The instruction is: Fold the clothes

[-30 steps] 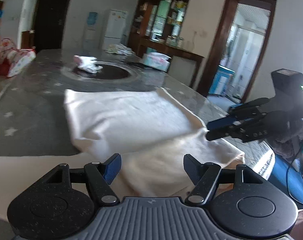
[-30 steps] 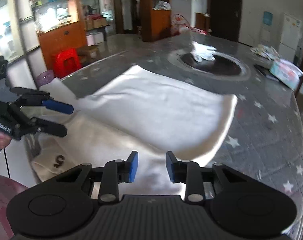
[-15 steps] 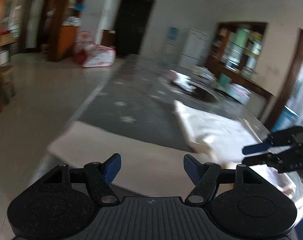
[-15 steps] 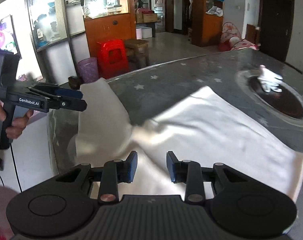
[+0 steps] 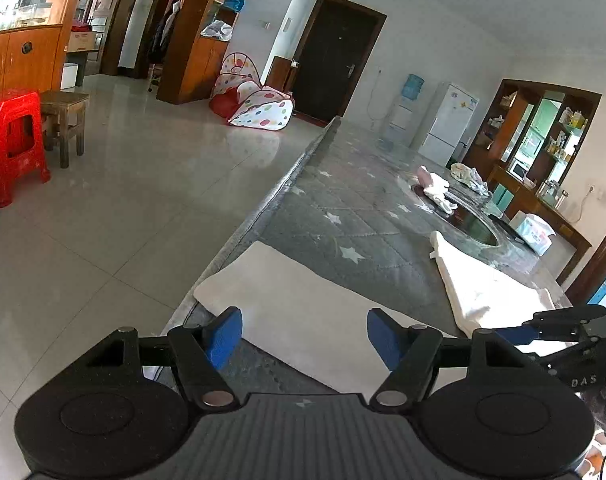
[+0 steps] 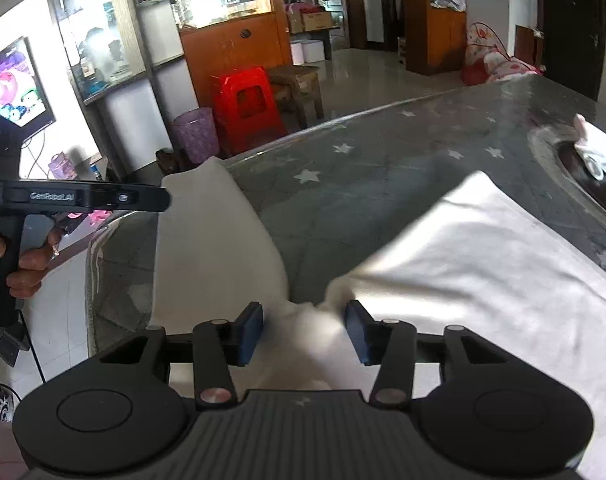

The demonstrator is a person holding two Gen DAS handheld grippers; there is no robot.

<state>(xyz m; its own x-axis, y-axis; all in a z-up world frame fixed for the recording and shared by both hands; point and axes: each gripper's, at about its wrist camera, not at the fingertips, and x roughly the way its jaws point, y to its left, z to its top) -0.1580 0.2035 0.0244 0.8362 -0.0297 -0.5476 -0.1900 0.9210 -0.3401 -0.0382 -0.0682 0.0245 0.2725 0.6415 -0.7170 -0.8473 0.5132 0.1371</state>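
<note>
A white garment lies spread on the grey star-patterned table (image 5: 363, 216). Its sleeve (image 5: 303, 300) stretches out flat to the table's left edge, and its body (image 5: 487, 292) lies further right. My left gripper (image 5: 303, 332) hovers over the sleeve, open, with nothing pressed between its blue pads. My right gripper (image 6: 303, 328) hangs over the spot where the sleeve (image 6: 207, 240) meets the body (image 6: 483, 260). Its jaws are opening, and the cloth lies below the gap, not pinched. Each gripper shows in the other's view: the right gripper (image 5: 543, 326) and the left gripper (image 6: 159, 202), held by a hand.
White gloves (image 5: 437, 192) lie on a dark round inset mid-table, with a tissue pack (image 5: 533, 232) beyond. Off the table's left edge are tiled floor, a red stool (image 5: 11, 136), a wooden stool (image 5: 65, 120) and a purple bin (image 6: 195, 134).
Both views have swung left, from the garment's body to its sleeve at the table edge. My right gripper's jaws stand wider apart than before. The left gripper's gap is unchanged.
</note>
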